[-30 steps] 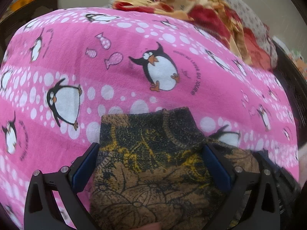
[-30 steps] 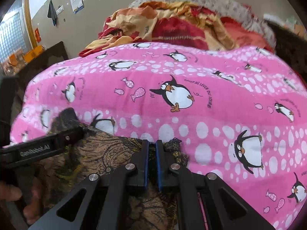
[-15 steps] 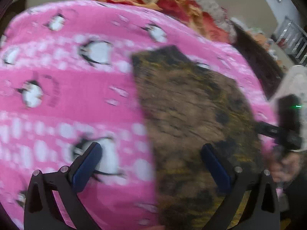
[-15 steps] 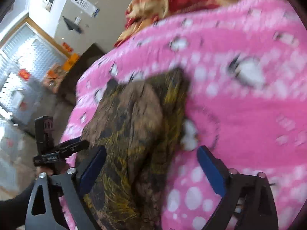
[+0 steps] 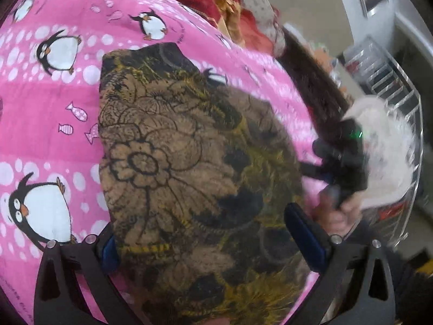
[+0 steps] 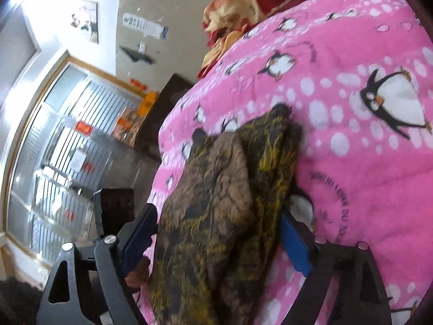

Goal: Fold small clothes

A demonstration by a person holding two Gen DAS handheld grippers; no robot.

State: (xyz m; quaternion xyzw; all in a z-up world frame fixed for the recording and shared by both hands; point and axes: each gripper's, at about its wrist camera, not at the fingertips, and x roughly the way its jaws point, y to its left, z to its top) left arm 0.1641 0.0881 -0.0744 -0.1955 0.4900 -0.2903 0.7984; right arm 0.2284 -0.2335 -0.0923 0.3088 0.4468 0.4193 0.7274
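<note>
Both grippers swung off to opposite sides since a second back, right jaws let go of cloth. Pink penguin blanket (image 5: 54, 135) covered bed. Brown-yellow floral garment (image 5: 189, 162) lay folded flat on it. Left gripper (image 5: 213, 238) jaws wide apart, straddling it; right gripper (image 6: 216, 233) jaws apart, closing slightly, gripping nothing. Fold looked done; next probably re-grab an edge for second fold.

The left hand-held gripper (image 5: 213, 238) has matte black fingers built as open triangular frames, fastened with round silver screws, and each finger carries a flat blue pad (image 5: 304, 239) on its inner face. The right hand-held gripper (image 6: 216, 243) is of the same make, black with silver screw heads and blue pads (image 6: 293, 245). From the left wrist view its black body shows a small green light, with a hand (image 5: 338, 216) wrapped around the handle.
</note>
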